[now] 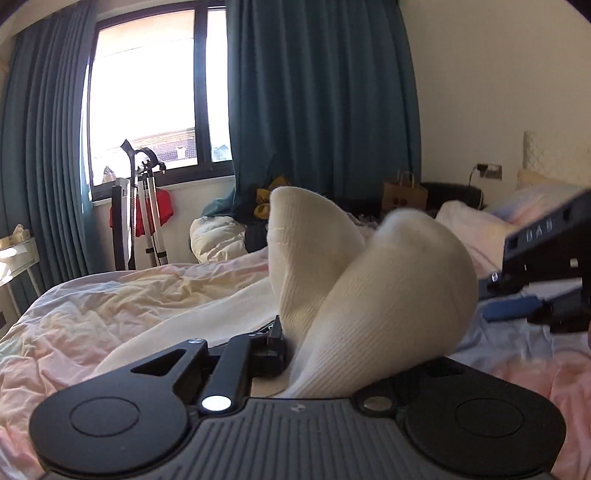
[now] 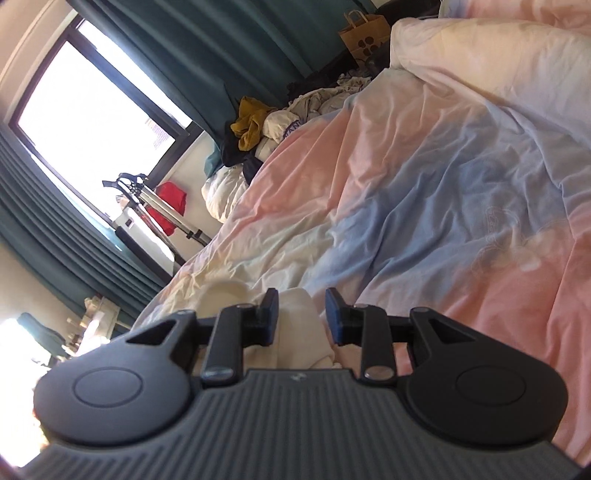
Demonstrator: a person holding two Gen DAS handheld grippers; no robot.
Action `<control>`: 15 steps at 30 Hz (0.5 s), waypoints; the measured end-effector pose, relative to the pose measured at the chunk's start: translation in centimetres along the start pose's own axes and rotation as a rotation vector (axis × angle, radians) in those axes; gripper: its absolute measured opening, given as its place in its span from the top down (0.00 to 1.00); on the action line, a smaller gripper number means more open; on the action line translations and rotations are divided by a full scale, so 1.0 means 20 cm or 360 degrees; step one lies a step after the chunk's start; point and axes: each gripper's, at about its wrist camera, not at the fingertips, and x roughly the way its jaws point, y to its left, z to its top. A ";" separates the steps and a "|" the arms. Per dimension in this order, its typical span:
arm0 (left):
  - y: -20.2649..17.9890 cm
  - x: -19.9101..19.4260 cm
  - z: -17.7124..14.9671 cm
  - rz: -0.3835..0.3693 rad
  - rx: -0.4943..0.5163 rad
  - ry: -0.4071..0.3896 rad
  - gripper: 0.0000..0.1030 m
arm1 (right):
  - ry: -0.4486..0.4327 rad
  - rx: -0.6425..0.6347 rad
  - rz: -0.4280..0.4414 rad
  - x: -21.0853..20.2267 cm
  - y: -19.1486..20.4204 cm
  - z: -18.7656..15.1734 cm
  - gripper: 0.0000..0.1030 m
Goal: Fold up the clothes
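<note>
- One white ribbed sock (image 1: 369, 288) bulges up in two lobes above the duvet (image 1: 110, 295), pinched in the left gripper (image 1: 295, 343), whose jaws stand nearly closed on the knit.
- One right gripper (image 2: 301, 317) hangs over the duvet (image 2: 424, 184), jaws parted with a clear gap; cream cloth (image 2: 295, 332) shows behind the gap, and whether the pads touch it I cannot tell.
- Beyond the duvet: one heap of clothes (image 2: 266, 122), one brown paper bag (image 2: 364, 33), one window (image 1: 147, 92) between two teal curtains (image 1: 317, 92).
</note>
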 end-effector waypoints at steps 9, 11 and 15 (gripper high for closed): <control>0.19 0.02 -0.28 -0.0164 0.0231 0.0049 0.56 | 0.0348 0.0194 0.0320 0.26 -0.04 0.01 0.69; 0.23 -0.04 -0.33 -0.0196 0.0346 0.0027 0.49 | 0.0409 0.0199 0.0367 0.32 -0.01 0.01 0.69; 0.26 -0.13 -0.41 -0.0252 0.0515 -0.0021 0.40 | 0.0491 0.0287 0.0395 0.38 -0.01 0.00 0.51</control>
